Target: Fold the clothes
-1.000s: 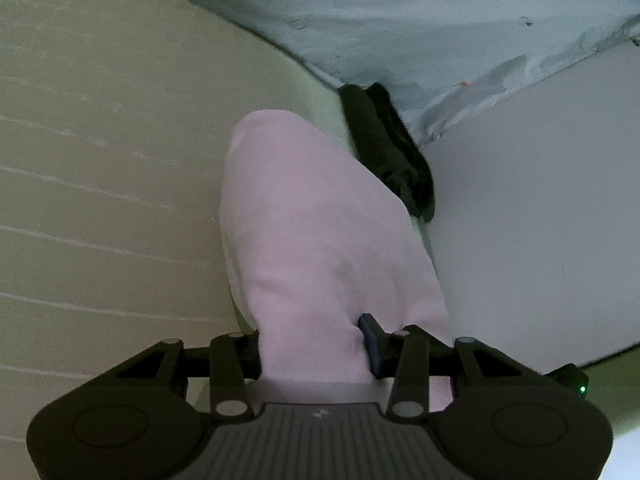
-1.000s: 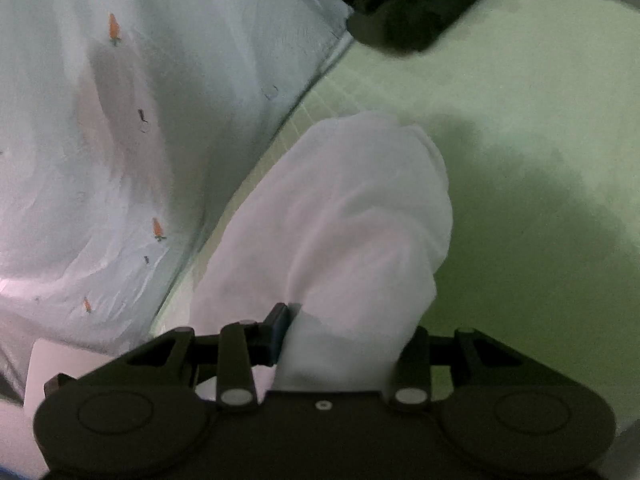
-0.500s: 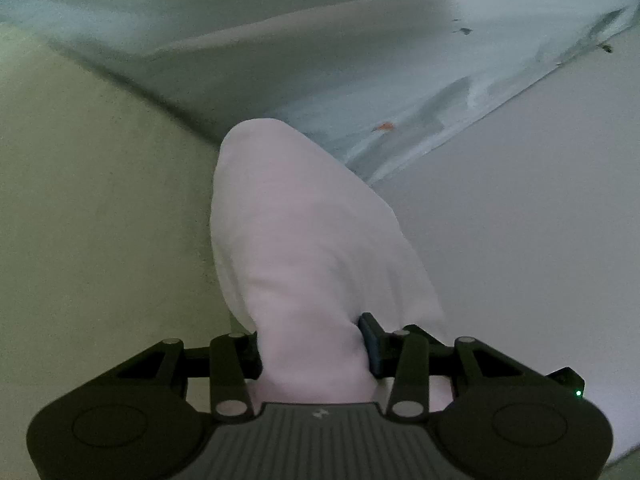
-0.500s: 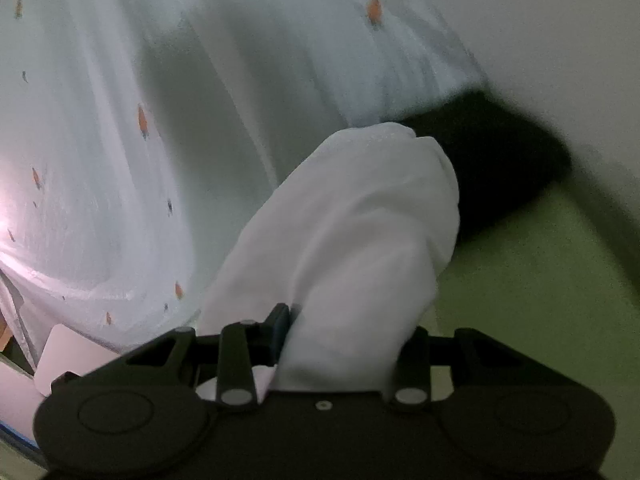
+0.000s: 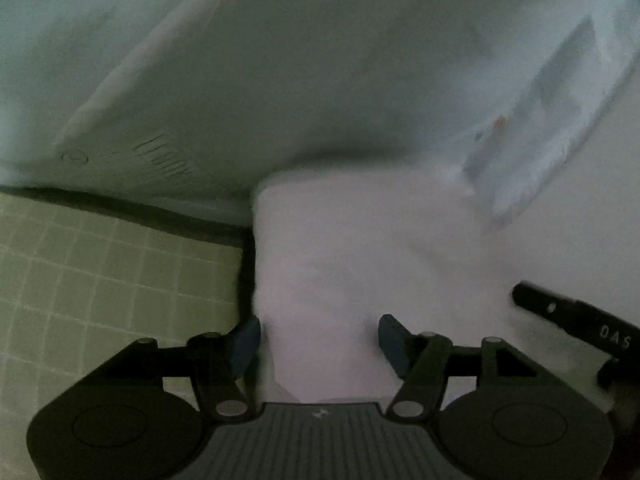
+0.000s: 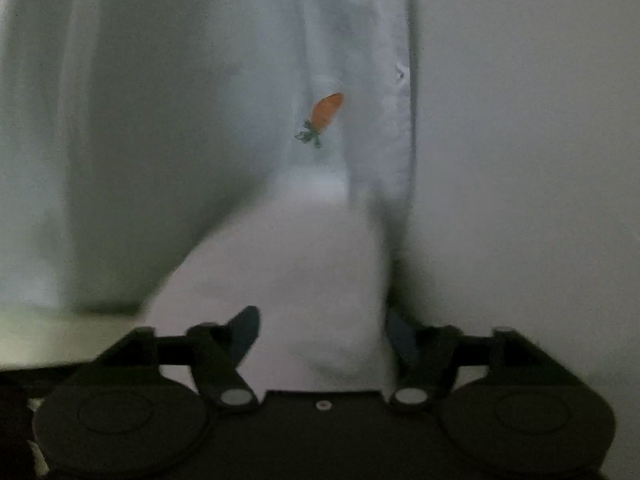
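Left gripper (image 5: 319, 338) sat wide around the pale pink cloth (image 5: 336, 264), low center; right gripper (image 6: 322, 330) likewise wide, cloth (image 6: 288, 264) between its fingers.

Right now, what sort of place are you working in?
Probably a bedroom, working on a bed: a green checked mattress cover, a pale carrot-print sheet, and a plain white wall right behind.
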A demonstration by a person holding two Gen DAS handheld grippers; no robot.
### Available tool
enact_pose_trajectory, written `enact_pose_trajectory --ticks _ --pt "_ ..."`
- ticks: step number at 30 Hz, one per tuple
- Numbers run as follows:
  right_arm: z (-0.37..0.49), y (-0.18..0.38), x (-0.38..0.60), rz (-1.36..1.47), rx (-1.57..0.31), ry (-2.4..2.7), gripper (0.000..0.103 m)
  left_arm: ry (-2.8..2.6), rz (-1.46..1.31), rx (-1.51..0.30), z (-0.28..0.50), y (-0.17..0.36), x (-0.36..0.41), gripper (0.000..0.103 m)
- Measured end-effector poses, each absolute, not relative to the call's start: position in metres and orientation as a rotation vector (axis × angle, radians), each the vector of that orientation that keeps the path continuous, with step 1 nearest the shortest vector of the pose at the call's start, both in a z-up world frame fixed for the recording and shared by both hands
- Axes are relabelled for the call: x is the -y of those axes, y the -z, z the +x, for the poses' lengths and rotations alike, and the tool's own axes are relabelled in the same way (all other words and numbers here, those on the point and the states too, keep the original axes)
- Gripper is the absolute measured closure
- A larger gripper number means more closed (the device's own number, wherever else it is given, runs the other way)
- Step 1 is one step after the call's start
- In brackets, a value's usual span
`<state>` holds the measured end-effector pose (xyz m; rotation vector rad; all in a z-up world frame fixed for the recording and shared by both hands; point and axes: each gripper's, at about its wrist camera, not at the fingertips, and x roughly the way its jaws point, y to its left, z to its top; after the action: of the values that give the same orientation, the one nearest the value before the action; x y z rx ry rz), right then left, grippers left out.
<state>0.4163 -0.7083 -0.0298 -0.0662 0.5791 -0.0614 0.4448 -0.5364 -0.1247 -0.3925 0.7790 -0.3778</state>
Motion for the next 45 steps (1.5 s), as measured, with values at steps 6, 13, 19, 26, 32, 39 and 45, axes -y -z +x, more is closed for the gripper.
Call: enact_pose_trajectory --ticks 6,13,19,26,32,39,45 --pt "0.392 0.081 0.677 -0.110 -0.564 0.007 0.018 0.376 -0.321 -0.734 0.422 0.137 0.537 0.014" --pt "0.368 0.107 0.707 0.280 -0.641 0.035 0.012 0.370 -0.346 -0.797 0.419 0.146 0.524 0.008" --pt "0.309 0.083 0.703 0.153 -0.621 0.057 0.008 0.365 -0.140 -0.725 0.360 0.111 0.520 0.008" --pt "0.214 0.060 0.684 0.147 -0.589 0.073 0.000 0.367 0.011 -0.637 0.263 0.080 0.504 0.008" --pt "0.141 0.052 0.665 0.164 -0.588 0.109 0.000 0.384 0.004 -0.577 0.192 0.064 0.497 0.003" --pt "0.073 0.055 0.653 0.082 -0.591 0.144 0.000 0.411 -0.005 -0.585 0.131 0.063 0.492 0.000" --pt "0.048 0.057 0.657 0.072 -0.606 0.149 0.000 0.396 0.027 -0.580 0.090 0.069 0.491 0.000"
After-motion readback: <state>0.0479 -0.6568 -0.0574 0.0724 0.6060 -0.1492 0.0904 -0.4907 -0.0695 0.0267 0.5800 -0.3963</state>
